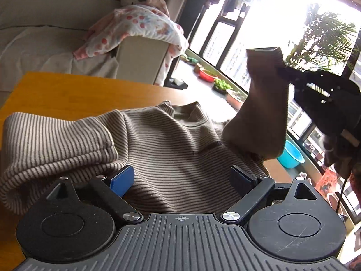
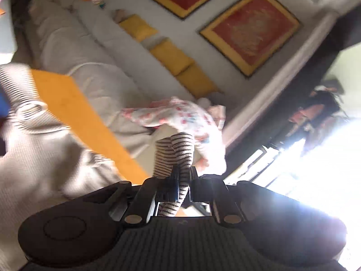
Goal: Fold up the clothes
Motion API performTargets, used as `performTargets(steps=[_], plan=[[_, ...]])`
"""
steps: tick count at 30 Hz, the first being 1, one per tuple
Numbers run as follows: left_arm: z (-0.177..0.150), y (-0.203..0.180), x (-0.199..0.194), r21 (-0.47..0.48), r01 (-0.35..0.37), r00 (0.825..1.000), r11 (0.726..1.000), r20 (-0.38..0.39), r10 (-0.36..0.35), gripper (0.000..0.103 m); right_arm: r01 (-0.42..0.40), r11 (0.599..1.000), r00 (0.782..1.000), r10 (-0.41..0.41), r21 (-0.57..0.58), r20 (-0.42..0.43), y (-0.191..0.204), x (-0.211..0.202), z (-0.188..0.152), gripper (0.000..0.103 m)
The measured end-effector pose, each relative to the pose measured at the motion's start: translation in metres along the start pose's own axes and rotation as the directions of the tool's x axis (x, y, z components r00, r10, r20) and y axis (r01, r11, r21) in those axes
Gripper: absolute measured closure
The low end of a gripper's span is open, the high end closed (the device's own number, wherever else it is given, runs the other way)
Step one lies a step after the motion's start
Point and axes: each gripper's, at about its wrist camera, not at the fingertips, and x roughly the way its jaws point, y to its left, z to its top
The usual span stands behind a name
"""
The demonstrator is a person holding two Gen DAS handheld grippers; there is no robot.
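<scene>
Left tongs (image 1: 181, 176) gape released over the striped sweater (image 1: 171, 149) spread on the table (image 1: 67, 90); right tongs (image 2: 181, 174) clench its sleeve (image 1: 259, 103), lifted, ready to fold inward across the body.

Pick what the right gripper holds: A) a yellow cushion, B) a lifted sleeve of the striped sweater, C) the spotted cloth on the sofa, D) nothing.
B: the right gripper is shut on striped fabric, and the left view shows the sleeve raised off the sweater.
</scene>
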Motion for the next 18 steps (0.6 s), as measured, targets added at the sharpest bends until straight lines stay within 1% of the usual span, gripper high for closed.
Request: performTargets(steps=[2, 5, 7, 9, 10, 11, 13, 15, 18], plan=[[0.001, 0.002, 0.014, 0.007, -0.017, 1.000, 1.000, -0.021, 0.017, 0.008, 0.062, 0.997, 0.998, -0.061, 0.040, -0.010, -0.031, -0.001, -0.009, 0.096], [0.003, 0.008, 0.034, 0.033, -0.074, 0.996, 0.997, -0.042, 0.076, 0.008, 0.153, 0.983, 0.988, -0.151, 0.098, -0.029, -0.078, -0.004, -0.022, 0.096], [0.005, 0.007, 0.040, 0.068, -0.113, 0.993, 0.991, -0.033, 0.115, 0.009, 0.122, 0.985, 0.992, -0.116, 0.121, -0.056, -0.079, -0.003, -0.035, 0.096], [0.008, 0.009, 0.043, 0.086, -0.155, 0.987, 0.984, -0.032, 0.158, 0.011, 0.026, 0.989, 0.996, -0.014, 0.144, -0.089, -0.063, -0.004, -0.049, 0.096], [0.009, 0.011, 0.043, 0.083, -0.166, 0.985, 0.983, -0.031, 0.169, 0.012, -0.035, 0.988, 0.992, 0.052, 0.151, -0.112, -0.048, -0.004, -0.057, 0.096], [0.011, 0.013, 0.042, 0.076, -0.171, 0.984, 0.982, -0.033, 0.174, 0.012, -0.097, 0.982, 0.984, 0.119, 0.159, -0.135, -0.033, -0.004, -0.065, 0.096], [0.014, 0.018, 0.041, 0.064, -0.179, 0.983, 0.982, -0.037, 0.182, 0.013, -0.203, 0.966, 0.959, 0.229, 0.161, -0.168, 0.000, -0.006, -0.079, 0.095], [0.017, 0.022, 0.040, 0.058, -0.197, 0.979, 0.979, -0.038, 0.199, 0.013, -0.272, 0.950, 0.935, 0.299, 0.156, -0.190, 0.025, -0.009, -0.087, 0.095], [0.022, 0.032, 0.040, 0.035, -0.215, 0.976, 0.976, -0.022, 0.216, 0.013, -0.315, 0.940, 0.917, 0.337, 0.131, -0.215, 0.046, 0.001, -0.091, 0.095]])
